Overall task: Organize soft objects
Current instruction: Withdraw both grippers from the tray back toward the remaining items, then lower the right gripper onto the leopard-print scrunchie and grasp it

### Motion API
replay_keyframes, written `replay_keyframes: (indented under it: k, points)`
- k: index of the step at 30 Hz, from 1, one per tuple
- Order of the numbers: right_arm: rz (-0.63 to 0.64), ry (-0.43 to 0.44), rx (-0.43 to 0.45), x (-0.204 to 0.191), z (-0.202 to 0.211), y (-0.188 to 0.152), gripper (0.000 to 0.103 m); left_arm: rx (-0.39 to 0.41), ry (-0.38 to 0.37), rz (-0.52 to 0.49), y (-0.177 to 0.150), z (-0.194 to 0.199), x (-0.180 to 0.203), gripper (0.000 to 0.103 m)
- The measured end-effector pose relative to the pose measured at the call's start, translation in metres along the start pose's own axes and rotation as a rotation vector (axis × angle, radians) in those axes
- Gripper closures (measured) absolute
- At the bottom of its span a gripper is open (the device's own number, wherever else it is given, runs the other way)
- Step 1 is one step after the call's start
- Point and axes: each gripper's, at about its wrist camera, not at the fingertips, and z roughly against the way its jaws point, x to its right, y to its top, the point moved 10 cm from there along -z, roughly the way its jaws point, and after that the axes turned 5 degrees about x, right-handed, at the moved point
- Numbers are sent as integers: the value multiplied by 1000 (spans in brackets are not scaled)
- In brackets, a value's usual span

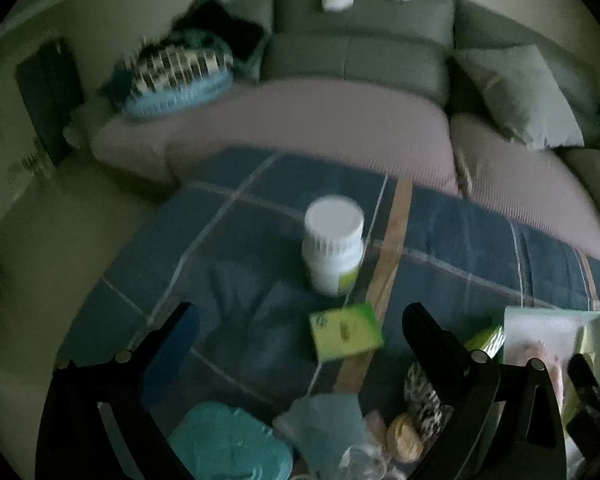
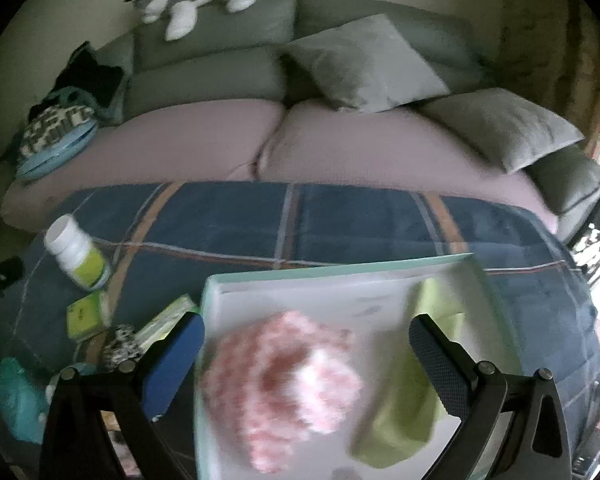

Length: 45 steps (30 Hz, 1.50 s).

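Pink fluffy thing (image 2: pixel 284 388): soft and fuzzy, pink and white, shaped like a lumpy ball. It lies inside the white box, near the front.
Green cloth (image 2: pixel 412 400): soft, smooth, light green, folded long. It lies in the same box, just beside the pink one.
White box (image 2: pixel 300 292): flat and smooth, with low walls and a pale green rim. It sits on the blue blanket.
Blue blanket (image 2: pixel 340 216): fuzzy, dark blue with thin pale and orange lines. It covers the low table in front of the sofa.
Right gripper (image 2: pixel 306 364): its two black fingers are spread wide over the box and hold nothing.
Left gripper (image 1: pixel 300 344): fingers wide apart too, holding nothing.
White bottle (image 1: pixel 334 244): hard, round, with a ridged cap, standing on the blanket.
Teal soft thing (image 1: pixel 228 444): rumpled, low between the left fingers.
Picture: blurry, so small things are hard to tell.
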Motion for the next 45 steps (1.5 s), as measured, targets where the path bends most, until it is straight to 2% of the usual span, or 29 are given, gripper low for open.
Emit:
replay_keyframes:
  k: [6,11,15,22,28,31,45]
  points:
    - [32,92,-28,-41,-7,-7,0,-110,21,40,-17,-22,-19,2]
    - [76,149,-60,-68,-15,-16,0,-171,-22,59,-27,-34,-15,2]
    - [86,206,-90,-83,-17,-25,0,-203,-23,36,-34,-42,-10,2]
    - [130,256,-137,-108,-22,-42,0,-271,-71,48,-45,-58,-3,2]
    - [131,294,-192,-120,-32,-58,6,-292,-75,61,-47,-63,-5,2]
    - [133,324,-221,-127,-36,-65,13,-306,-74,61,-50,-66,-5,2]
    - [106,400,-297,-138,-47,-82,33,-333,-84,56,-57,-75,-2,2]
